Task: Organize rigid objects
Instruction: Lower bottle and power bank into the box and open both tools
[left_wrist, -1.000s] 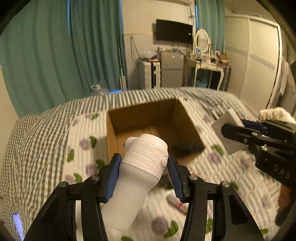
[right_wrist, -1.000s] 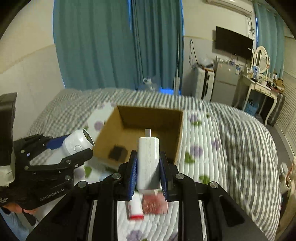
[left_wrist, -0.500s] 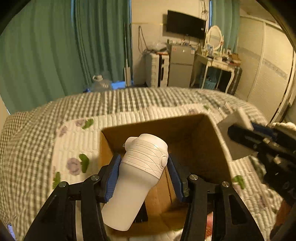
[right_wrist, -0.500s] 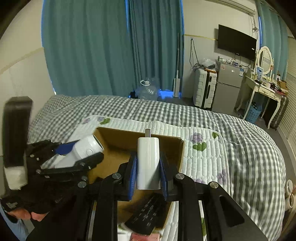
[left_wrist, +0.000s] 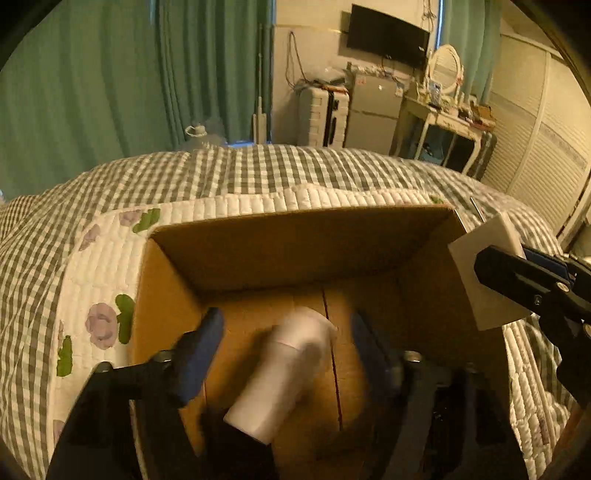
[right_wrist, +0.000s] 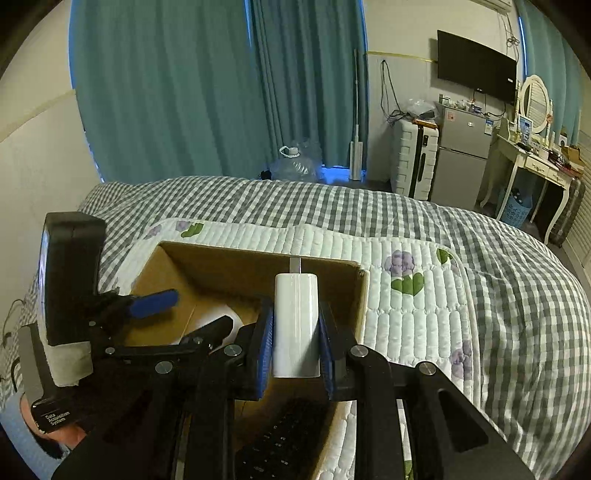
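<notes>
An open cardboard box (left_wrist: 295, 243) sits on the quilted bed; it also shows in the right wrist view (right_wrist: 258, 266). My left gripper (left_wrist: 284, 343) is open inside the box, its blue pads wide apart. A white bottle-shaped device (left_wrist: 280, 373) is blurred between them, loose, above the box floor; its end shows in the right wrist view (right_wrist: 218, 325). My right gripper (right_wrist: 295, 336) is shut on a white charger block (right_wrist: 295, 325) with a metal prong, held over the box's right side. The charger also shows in the left wrist view (left_wrist: 484, 273).
A black remote (right_wrist: 280, 439) lies low in the right wrist view, at the box's near end. The flowered quilt (right_wrist: 413, 280) and checked bedding (left_wrist: 258, 170) surround the box. Curtains, a suitcase, a fridge and a dressing table stand behind the bed.
My left gripper moved down into the box and opened, letting go of the white device, which drops away blurred. My right gripper moved forward over the box, still holding the charger.
</notes>
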